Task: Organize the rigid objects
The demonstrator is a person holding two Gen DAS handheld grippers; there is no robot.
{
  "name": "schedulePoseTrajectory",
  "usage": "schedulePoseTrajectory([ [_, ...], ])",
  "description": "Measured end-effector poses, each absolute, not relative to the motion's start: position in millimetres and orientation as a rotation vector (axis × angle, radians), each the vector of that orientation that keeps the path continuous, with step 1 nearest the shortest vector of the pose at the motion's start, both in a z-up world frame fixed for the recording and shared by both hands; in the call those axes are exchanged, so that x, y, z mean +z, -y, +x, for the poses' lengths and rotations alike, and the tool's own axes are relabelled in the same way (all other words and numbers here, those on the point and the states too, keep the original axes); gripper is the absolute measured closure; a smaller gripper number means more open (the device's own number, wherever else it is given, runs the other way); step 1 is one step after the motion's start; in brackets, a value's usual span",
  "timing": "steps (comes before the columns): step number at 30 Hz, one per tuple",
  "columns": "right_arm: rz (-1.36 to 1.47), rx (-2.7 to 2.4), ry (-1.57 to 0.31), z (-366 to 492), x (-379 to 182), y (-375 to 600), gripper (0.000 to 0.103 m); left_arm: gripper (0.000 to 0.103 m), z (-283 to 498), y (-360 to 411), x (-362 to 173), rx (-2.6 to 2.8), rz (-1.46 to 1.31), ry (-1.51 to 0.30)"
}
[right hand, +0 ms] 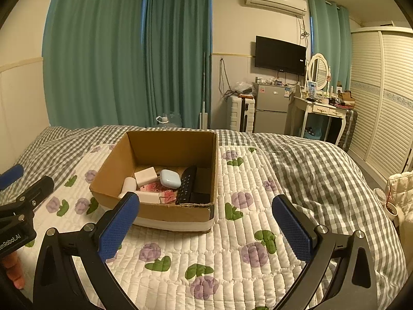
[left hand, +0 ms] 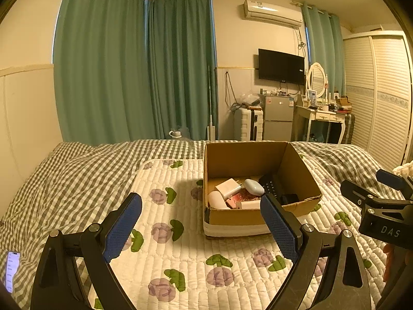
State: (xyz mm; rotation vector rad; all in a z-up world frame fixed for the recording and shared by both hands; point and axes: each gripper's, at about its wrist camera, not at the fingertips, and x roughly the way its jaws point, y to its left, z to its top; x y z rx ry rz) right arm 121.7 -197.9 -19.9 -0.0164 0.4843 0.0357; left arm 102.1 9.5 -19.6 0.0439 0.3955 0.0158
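Note:
An open cardboard box [left hand: 245,155] [right hand: 111,165] sits on a white quilted mat with purple flowers [left hand: 180,245] [right hand: 232,232] on the bed. Inside lie a white charger [left hand: 228,186] [right hand: 145,175], a pale blue oval case [left hand: 254,186] [right hand: 169,178], a black remote [left hand: 271,184] [right hand: 186,184], a white cylinder [left hand: 216,199] [right hand: 128,184] and pink items. My left gripper [left hand: 201,228] is open and empty, in front of the box. My right gripper [right hand: 206,228] is open and empty, in front of the box, its body showing at the right of the left wrist view [left hand: 382,206].
A grey checked duvet [left hand: 64,180] [right hand: 322,168] covers the bed. A lit phone [left hand: 10,271] lies at the left edge. Beyond the bed are green curtains, a suitcase, a small fridge [right hand: 271,108], a dressing table and a louvred wardrobe.

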Motion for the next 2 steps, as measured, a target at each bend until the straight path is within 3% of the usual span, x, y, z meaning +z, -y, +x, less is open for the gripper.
schedulePoseTrajectory([
  [2,-0.018,0.036,-0.486,121.6,-20.0,197.8,0.000,0.008,102.5,-8.1,-20.7,0.017,0.051,-0.402],
])
